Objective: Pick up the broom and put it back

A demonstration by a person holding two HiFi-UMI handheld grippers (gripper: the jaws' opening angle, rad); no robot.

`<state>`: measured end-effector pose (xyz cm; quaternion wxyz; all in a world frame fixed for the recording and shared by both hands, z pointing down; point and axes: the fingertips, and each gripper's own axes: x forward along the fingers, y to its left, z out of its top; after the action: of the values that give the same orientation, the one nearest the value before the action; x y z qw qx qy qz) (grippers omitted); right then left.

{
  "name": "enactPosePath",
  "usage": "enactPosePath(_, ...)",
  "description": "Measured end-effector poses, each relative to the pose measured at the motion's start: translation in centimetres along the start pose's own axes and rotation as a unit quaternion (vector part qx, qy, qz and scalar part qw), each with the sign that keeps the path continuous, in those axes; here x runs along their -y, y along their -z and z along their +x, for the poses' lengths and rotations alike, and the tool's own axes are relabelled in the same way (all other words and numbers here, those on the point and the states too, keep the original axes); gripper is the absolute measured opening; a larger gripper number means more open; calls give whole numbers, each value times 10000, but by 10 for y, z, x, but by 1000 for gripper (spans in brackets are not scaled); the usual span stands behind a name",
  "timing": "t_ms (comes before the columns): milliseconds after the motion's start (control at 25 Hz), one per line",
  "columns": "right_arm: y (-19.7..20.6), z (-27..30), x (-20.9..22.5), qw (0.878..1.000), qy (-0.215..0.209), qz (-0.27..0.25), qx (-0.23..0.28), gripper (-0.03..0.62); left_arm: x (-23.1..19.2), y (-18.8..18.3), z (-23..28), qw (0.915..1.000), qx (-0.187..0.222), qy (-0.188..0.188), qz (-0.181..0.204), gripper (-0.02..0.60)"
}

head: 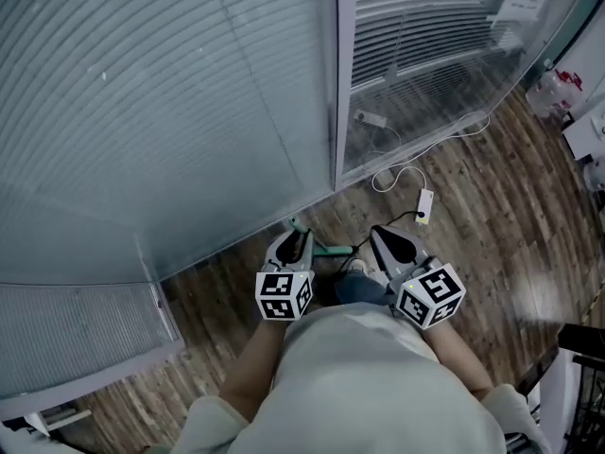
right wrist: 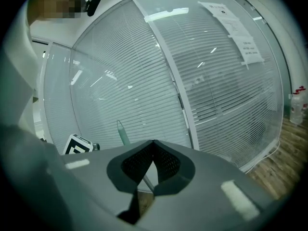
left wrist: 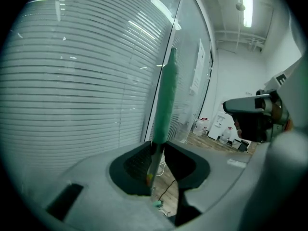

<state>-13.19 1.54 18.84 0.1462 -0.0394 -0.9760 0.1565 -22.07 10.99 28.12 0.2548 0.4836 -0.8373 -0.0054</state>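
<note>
The broom's green handle [left wrist: 166, 95] stands almost upright in front of the glass wall, and my left gripper [left wrist: 158, 146] is shut on it, the pads pressing its lower end. From the head view only a short green piece of the broom [head: 329, 250] shows between the left gripper [head: 295, 239] and the right gripper [head: 392, 239], both held close to the person's waist. In the right gripper view the right gripper [right wrist: 154, 142] is shut with its tips touching and nothing between them. The handle's tip [right wrist: 123, 132] rises just left of it, beside the left gripper's marker cube [right wrist: 77, 148].
A glass partition with blinds [head: 170, 112] and a metal post [head: 345, 74] stands right ahead. A white cable with an adapter [head: 425, 201] lies on the wooden floor [head: 492, 225]. White bottles [head: 560, 83] stand at the far right and a dark frame [head: 581, 376] at the lower right.
</note>
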Motion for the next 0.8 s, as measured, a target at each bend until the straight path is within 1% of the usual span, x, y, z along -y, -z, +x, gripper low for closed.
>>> enactPosePath(360,-5,29,32,9982,-420,-86,-419,6,-11,2,43,9987,-63,-397,-316,83)
enactPosePath(560,1,41,47,9954,-613,-166,-719,6,-16,8,74,9980,-148,-477,-378,84)
enactPosePath(800,3,48,69,9939,-685,-120,-861,6,-20,19,102,9971,-294,-571,-406,84)
